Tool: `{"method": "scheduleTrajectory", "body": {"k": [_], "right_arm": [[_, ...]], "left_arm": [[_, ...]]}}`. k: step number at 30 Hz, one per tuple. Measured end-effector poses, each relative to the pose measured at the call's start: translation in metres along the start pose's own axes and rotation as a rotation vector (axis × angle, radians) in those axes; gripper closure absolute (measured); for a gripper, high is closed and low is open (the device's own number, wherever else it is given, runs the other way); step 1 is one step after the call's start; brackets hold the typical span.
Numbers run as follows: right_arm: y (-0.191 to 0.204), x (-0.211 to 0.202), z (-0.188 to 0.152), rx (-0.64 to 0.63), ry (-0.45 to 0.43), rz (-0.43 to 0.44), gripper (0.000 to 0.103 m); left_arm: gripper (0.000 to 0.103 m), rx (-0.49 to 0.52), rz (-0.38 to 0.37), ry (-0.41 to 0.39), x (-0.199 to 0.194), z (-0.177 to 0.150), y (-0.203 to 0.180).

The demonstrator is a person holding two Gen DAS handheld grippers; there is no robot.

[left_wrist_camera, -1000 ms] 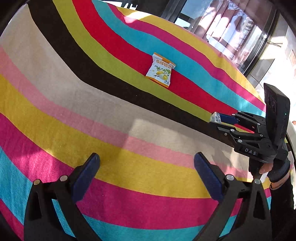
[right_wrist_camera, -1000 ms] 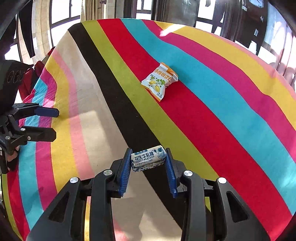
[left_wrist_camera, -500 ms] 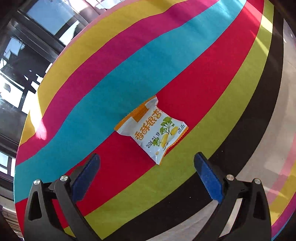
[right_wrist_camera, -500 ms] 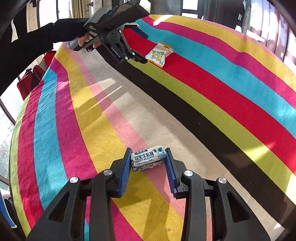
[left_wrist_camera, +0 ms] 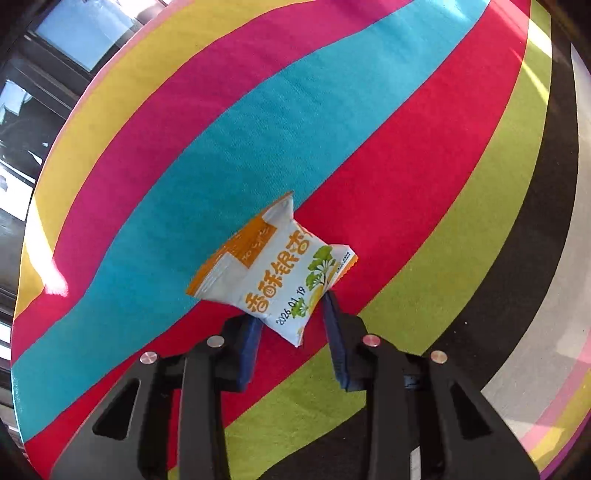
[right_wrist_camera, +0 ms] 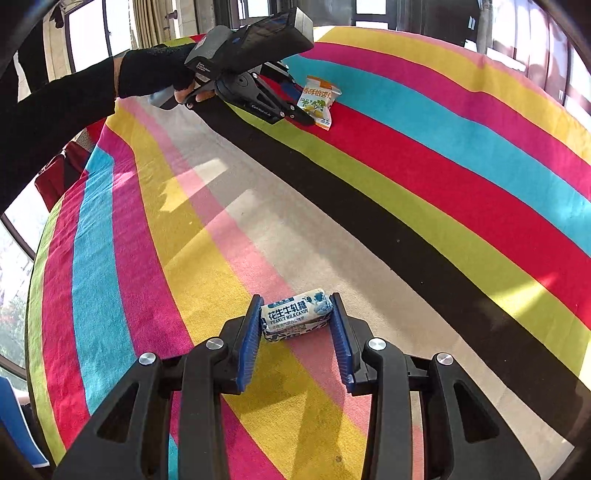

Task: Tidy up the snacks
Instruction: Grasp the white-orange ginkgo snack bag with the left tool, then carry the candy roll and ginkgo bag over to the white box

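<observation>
Your left hand-held gripper (left_wrist_camera: pixel 291 325) has clamped the white-and-orange foil snack packet's (left_wrist_camera: pixel 273 273) corner, which may slip; your right hand-held gripper (right_wrist_camera: pixel 295 325) grips the blue-and-white wrapped candy (right_wrist_camera: pixel 295 315).

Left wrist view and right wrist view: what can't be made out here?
- White-and-orange snack packet: its lower corner sits between the left gripper pads; contact unclear.
- Blue-and-white peanut milk candy: underside hidden, lifted or resting on the striped tablecloth unclear.
- No snack container shows.

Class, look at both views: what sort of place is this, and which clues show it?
Probably a sunlit room at home: a table under a striped tablecloth, tall windows with curtains behind, and packaged snacks being handled.
</observation>
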State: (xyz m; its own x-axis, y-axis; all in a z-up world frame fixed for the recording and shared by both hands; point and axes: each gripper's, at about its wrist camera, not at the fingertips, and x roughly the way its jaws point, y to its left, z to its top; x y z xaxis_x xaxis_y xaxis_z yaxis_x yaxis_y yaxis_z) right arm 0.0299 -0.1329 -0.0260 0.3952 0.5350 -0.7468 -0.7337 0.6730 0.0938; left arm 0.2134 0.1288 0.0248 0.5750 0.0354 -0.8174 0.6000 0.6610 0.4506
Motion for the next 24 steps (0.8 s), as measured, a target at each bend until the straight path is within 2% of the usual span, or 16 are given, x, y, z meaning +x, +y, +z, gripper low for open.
{"method": "scheduleTrajectory", "body": {"k": [2,3,5,9,12,19,22,24], "right_arm": [[0.0,0.0,0.0,-0.003,0.0,-0.002,0.068],[0.0,0.0,0.0,-0.003,0.001,-0.002,0.068],[0.0,0.0,0.0,-0.002,0.001,0.001,0.068],[-0.001,0.0,0.0,-0.004,0.002,0.0,0.067],[0.0,0.0,0.0,-0.007,0.003,-0.003,0.067],[0.002,0.0,0.001,0.015,0.003,-0.018,0.068],[0.007,-0.003,-0.003,0.042,0.003,-0.039,0.068],[0.016,-0.011,-0.008,0.067,0.007,-0.02,0.068]], "left_arm": [[0.081,-0.096,-0.02,-0.044,-0.012,-0.011,-0.002],[0.081,-0.143,-0.029,-0.073,-0.02,-0.018,-0.006],[0.081,-0.221,-0.088,-0.129,-0.038,-0.034,-0.017],[0.081,-0.346,-0.225,-0.179,-0.067,-0.064,-0.041],[0.081,-0.399,-0.297,-0.23,-0.1,-0.087,-0.073],[0.081,-0.424,-0.312,-0.266,-0.145,-0.1,-0.143],[0.081,-0.463,-0.33,-0.273,-0.153,-0.105,-0.156],[0.081,-0.471,-0.312,-0.279,-0.162,-0.11,-0.165]]}}
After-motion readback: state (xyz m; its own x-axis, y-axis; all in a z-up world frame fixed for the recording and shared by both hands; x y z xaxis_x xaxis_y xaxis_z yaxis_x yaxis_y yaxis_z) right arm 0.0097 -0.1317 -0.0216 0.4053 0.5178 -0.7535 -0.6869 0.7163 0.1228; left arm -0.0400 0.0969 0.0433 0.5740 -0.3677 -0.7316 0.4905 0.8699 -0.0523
